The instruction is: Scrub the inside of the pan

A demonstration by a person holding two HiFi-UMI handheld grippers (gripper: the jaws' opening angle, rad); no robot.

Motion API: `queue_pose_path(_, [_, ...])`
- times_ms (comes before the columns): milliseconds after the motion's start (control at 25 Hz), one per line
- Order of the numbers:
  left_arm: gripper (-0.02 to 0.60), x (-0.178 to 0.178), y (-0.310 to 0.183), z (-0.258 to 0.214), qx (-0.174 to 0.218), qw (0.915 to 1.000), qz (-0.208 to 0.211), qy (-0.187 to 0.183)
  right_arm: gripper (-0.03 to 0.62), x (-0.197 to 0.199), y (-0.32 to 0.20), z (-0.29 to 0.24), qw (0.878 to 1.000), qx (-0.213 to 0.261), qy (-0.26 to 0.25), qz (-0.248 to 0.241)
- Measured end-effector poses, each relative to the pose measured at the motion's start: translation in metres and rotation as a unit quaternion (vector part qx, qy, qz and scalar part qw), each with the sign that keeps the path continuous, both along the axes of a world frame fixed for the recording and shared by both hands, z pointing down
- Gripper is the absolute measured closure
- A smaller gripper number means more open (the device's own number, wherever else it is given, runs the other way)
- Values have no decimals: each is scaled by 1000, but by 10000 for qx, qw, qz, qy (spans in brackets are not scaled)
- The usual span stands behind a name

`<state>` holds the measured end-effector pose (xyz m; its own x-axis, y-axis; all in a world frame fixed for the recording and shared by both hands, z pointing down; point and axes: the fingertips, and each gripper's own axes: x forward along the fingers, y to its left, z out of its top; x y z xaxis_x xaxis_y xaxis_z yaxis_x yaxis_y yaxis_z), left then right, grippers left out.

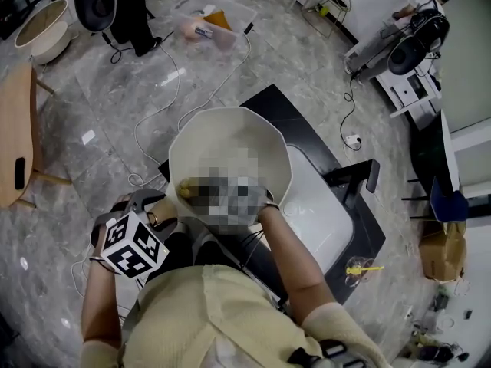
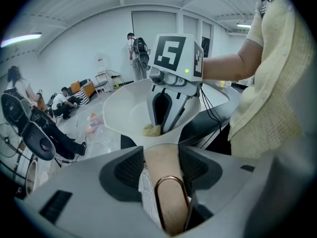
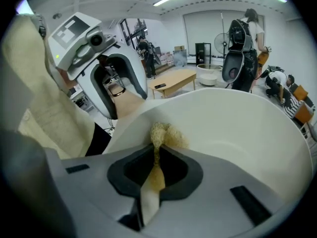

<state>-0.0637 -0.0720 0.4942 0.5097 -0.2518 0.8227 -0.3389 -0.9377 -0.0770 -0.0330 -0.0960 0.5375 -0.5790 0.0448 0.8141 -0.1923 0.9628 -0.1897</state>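
Note:
A big white faceted pan [image 1: 230, 148] is held tilted over the black counter. Its tan handle [image 2: 166, 182], with a copper hanging loop, sits clamped between the jaws of my left gripper [image 2: 162, 155]. That gripper, with its marker cube, shows at the lower left of the head view [image 1: 149, 209]. My right gripper [image 3: 156, 157] is shut on a yellow sponge [image 3: 163, 135], which presses against the pan's inner wall [image 3: 237, 128] near the rim. The left gripper view shows the right gripper [image 2: 173, 83] reaching down into the pan with the sponge [image 2: 152, 130]. A mosaic patch hides the right gripper in the head view.
Under the pan lies a black counter with a white sink [image 1: 322, 213]. A yellow brush [image 1: 362, 268] rests at its near corner. Cables trail over the marble floor [image 1: 153, 121]. A wooden table [image 1: 15, 136] stands at the left, and people stand in the background.

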Motion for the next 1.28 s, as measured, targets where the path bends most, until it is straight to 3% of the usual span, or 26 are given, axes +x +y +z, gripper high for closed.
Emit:
queue_pose_path(320, [350, -1, -1, 0, 74, 10000, -24, 11, 549, 27, 29, 1, 9962, -436, 457, -603])
queue_pose_path(680, [351, -1, 0, 0, 125, 9999, -21, -3, 551, 65, 52, 1, 9835, -941, 1105, -1084])
queue_pose_path(920, [351, 0, 0, 1, 117, 9999, 6, -19, 551, 103, 50, 6, 9650, -1160, 1968, -1291])
queue_pose_path(1280, [351, 1, 0, 1, 115, 9999, -9, 29, 551, 149, 26, 19, 9381, -847, 3165, -1121])
